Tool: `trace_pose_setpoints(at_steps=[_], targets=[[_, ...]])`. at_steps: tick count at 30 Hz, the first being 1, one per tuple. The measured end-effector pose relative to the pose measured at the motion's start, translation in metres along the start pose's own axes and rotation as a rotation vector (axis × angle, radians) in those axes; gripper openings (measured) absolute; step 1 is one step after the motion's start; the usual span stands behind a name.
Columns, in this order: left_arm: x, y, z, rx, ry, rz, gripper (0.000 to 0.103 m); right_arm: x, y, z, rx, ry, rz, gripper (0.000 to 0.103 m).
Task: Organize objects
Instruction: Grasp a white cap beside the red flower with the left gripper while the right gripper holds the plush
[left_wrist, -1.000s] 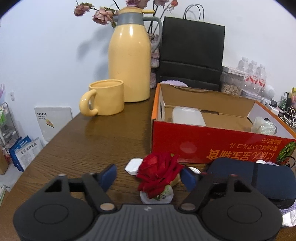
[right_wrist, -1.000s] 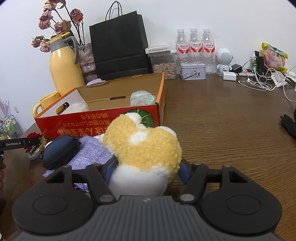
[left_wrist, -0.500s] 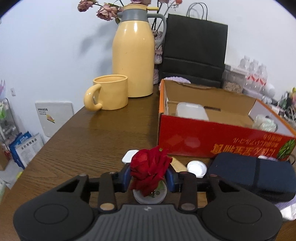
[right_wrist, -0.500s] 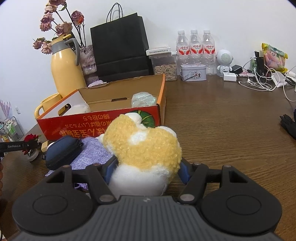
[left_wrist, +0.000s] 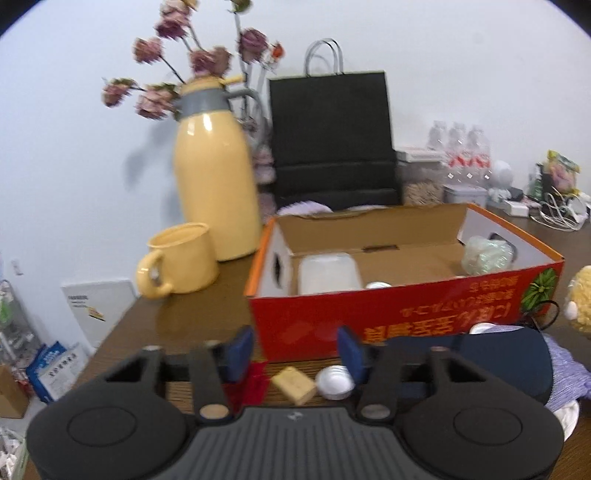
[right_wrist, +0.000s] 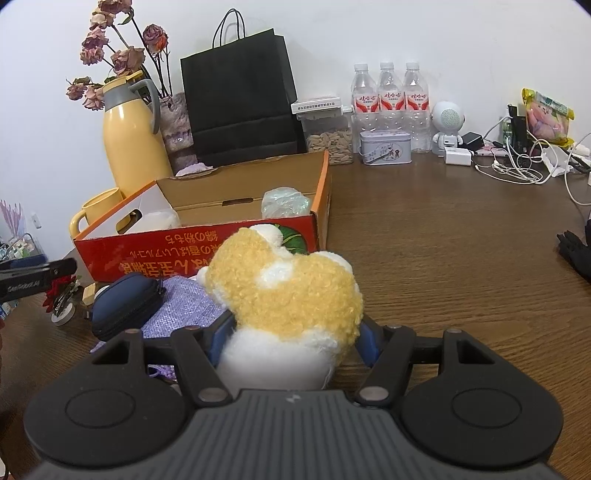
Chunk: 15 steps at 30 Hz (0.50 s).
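Note:
My left gripper (left_wrist: 295, 352) is open and raised in front of the red cardboard box (left_wrist: 406, 314). The red rose in its small white pot (right_wrist: 61, 295) lies tipped on the table below the gripper; in the left wrist view only a red patch (left_wrist: 251, 384) shows by the left finger. My right gripper (right_wrist: 295, 339) is shut on a yellow and white plush toy (right_wrist: 288, 295) resting on the table. The box holds a clear plastic container (left_wrist: 328, 273) and a crumpled plastic wrap (left_wrist: 487, 253).
A navy zip case (left_wrist: 509, 354), lilac cloth (right_wrist: 184, 306), tan block (left_wrist: 293, 384) and small white lid (left_wrist: 334, 380) lie before the box. A yellow mug (left_wrist: 181, 260), yellow jug (left_wrist: 214, 184) and black bag (left_wrist: 332, 136) stand behind. Bottles (right_wrist: 391, 99) and cables (right_wrist: 517, 162) sit at the back right.
My left gripper closed on the rose, then opened and rose up and back; the rose now lies tipped on the table. My right gripper has held still on the plush toy.

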<state>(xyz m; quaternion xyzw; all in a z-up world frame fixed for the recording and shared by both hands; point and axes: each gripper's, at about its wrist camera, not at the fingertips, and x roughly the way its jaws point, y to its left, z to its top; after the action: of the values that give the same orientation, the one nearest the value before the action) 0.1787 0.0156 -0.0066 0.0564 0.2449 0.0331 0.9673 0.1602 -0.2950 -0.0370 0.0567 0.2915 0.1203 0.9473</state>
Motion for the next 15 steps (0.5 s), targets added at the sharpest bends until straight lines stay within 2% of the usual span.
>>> trace_pose_setpoints(at_steps=[1, 4, 9, 15], targets=[[0.006, -0.002, 0.0, 0.0, 0.015, -0.011, 0.034, 0.0, 0.001, 0.0, -0.001, 0.0, 0.0, 0.066], [0.023, -0.004, -0.001, -0.001, 0.067, -0.034, 0.028, 0.0, -0.001, 0.001, 0.001, 0.0, 0.002, 0.066], [0.044, 0.0, -0.007, -0.024, 0.139, -0.089, 0.028, 0.001, -0.004, 0.002, 0.004, 0.002, 0.005, 0.066], [0.045, 0.003, -0.012, -0.04, 0.134, -0.123, 0.029, 0.004, -0.004, -0.001, 0.003, 0.006, 0.013, 0.066]])
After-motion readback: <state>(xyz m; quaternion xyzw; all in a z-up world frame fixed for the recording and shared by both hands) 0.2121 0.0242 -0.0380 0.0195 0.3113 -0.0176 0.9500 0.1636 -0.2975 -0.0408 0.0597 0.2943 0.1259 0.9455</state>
